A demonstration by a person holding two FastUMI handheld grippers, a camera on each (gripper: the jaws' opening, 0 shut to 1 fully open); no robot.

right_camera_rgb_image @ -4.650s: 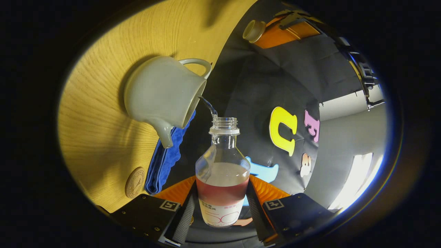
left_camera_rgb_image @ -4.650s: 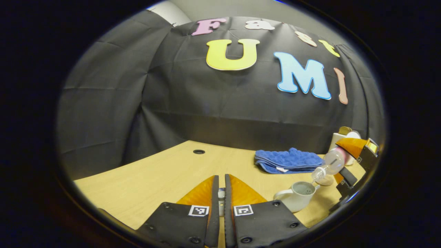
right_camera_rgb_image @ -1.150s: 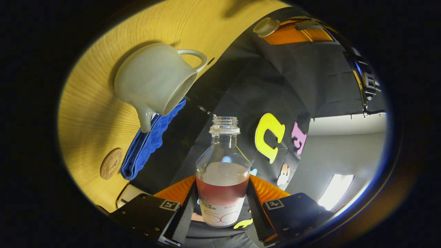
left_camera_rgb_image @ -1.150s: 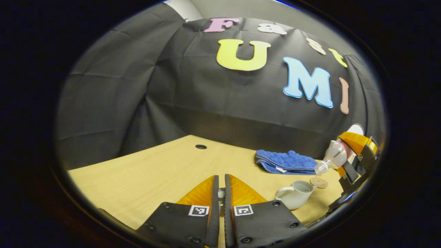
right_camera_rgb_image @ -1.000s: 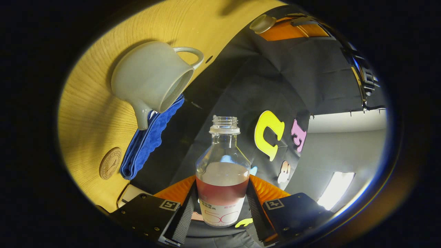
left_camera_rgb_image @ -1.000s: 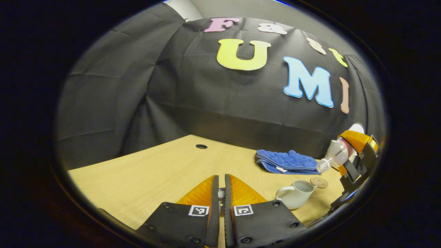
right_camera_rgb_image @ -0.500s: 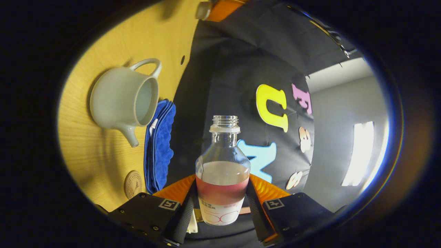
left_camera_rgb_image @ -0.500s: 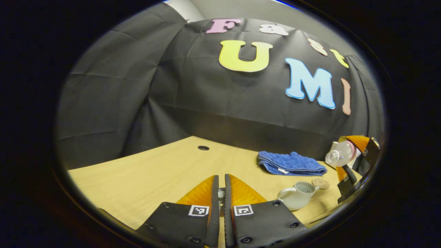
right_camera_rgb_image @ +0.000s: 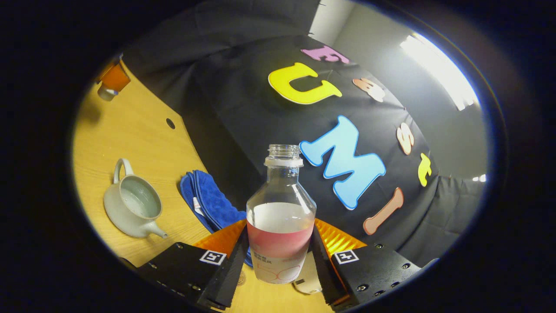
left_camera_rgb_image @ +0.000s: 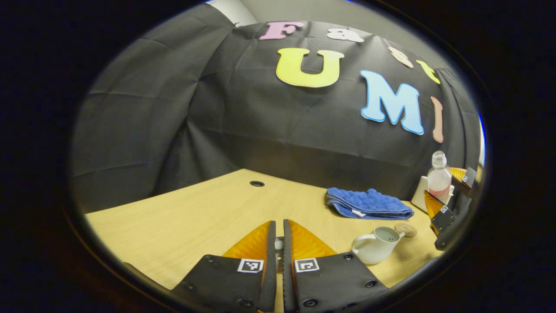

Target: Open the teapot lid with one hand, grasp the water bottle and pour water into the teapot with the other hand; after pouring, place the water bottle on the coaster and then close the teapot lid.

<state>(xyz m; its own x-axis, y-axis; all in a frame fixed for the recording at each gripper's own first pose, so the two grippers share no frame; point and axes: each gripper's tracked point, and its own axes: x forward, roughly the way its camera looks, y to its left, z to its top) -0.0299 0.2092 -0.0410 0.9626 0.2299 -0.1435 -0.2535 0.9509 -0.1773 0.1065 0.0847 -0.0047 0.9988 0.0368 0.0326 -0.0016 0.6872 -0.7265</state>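
Gripping: right gripper (right_camera_rgb_image: 278,256) clamps the water bottle (right_camera_rgb_image: 280,217) upright.
Left gripper (left_camera_rgb_image: 278,243): clenched on the teapot lid (right_camera_rgb_image: 105,92).
Teapot (left_camera_rgb_image: 376,244): uncovered, near the table's (left_camera_rgb_image: 195,217) right edge beside the coaster (left_camera_rgb_image: 405,229).

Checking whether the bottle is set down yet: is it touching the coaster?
Apart. The left gripper view shows the water bottle held upright in the right gripper, above and behind the coaster.

Uncapped water bottle (right_camera_rgb_image: 281,213) upright, part full; white teapot (right_camera_rgb_image: 132,209) (lid off) on the table, water inside.
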